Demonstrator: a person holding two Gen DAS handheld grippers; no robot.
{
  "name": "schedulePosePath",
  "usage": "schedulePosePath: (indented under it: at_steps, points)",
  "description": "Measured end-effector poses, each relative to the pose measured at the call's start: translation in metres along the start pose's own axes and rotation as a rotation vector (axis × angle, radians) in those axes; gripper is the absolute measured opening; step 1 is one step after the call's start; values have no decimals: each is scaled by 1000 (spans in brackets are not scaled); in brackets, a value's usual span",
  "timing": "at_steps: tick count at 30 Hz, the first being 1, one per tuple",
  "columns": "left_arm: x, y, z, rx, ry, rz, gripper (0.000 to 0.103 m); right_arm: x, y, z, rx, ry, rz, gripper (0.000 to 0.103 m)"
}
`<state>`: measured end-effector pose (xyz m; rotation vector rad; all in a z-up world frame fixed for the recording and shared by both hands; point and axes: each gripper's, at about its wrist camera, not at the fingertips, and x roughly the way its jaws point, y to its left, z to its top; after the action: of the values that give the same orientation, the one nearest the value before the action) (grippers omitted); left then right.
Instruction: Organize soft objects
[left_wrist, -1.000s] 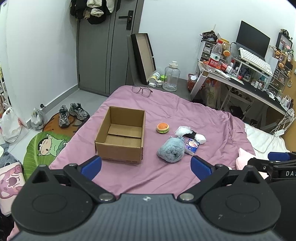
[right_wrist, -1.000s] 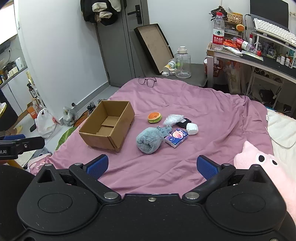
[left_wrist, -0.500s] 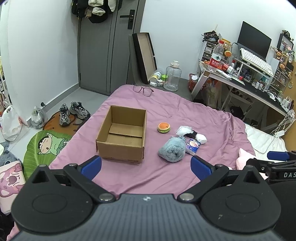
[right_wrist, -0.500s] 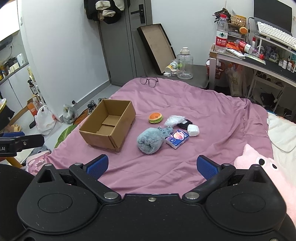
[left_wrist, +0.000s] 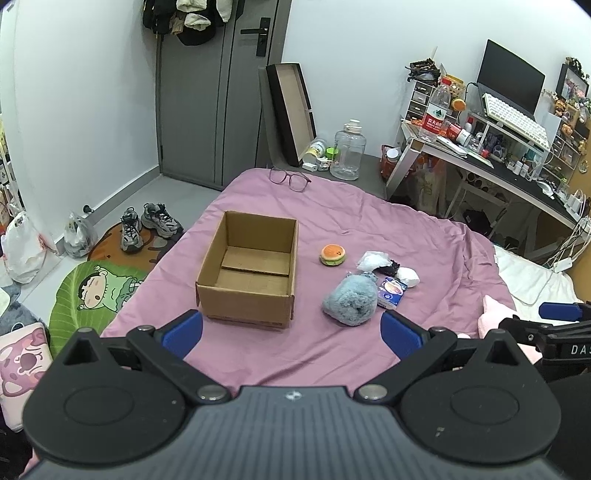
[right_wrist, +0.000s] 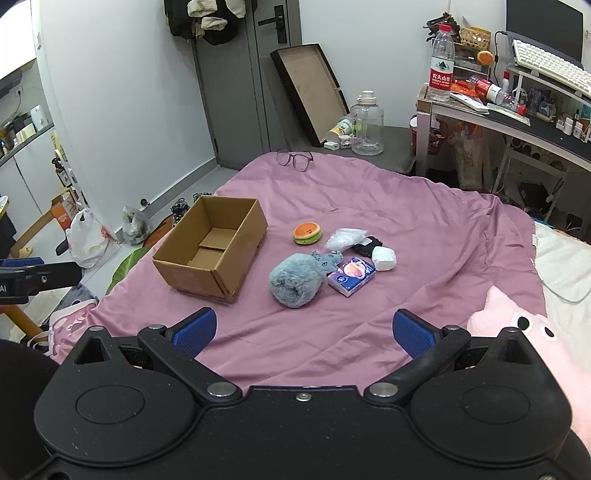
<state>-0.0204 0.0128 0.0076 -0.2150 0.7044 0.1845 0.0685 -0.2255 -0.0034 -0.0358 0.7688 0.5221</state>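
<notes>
Jaws are spread wide on both tools, with nothing held between the blue pads: the left gripper (left_wrist: 291, 334) and the right gripper (right_wrist: 303, 330) are both held above the near edge of the purple bedspread (left_wrist: 332, 354), short of the objects.

The cardboard box (left_wrist: 249, 269) serves as landmark; it stands open and empty on the bedspread. Just to its right lies the grey-blue plush toy (left_wrist: 351, 301), and touching that toy's far right side is the blue tissue pack (left_wrist: 392, 292). Behind the toy, further from the box, a burger-shaped squishy (left_wrist: 332, 254) sits alone, with a clear plastic bag (left_wrist: 371, 260), a small black item (left_wrist: 391, 266) and a white bundle (left_wrist: 408, 277) clustered to its right. A pair of glasses (left_wrist: 290, 180) rests well beyond the box at the far edge of the bed.

Only in the left wrist view are the sneakers (left_wrist: 147, 225) and the cartoon floor mat (left_wrist: 99, 291) seen, left of the box. Only in the right wrist view is the face of the pink plush (right_wrist: 517, 332) shown, well right of the box; in the left view merely its edge appears.
</notes>
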Motion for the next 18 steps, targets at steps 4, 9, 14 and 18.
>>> schedulePosePath:
  at_steps: [4, 9, 14, 18]
  points:
    - [7, 6, 2, -3, 6, 7, 102, 7, 1, 2, 1, 0, 20, 103]
    - [17, 12, 5, -12, 13, 2, 102, 18, 3, 7, -5, 7, 44, 103]
    - [34, 15, 8, -19, 36, -3, 102, 36, 3, 10, 1, 30, 43, 103]
    - [48, 14, 9, 4, 46, -8, 102, 48, -1, 12, 22, 54, 53, 103]
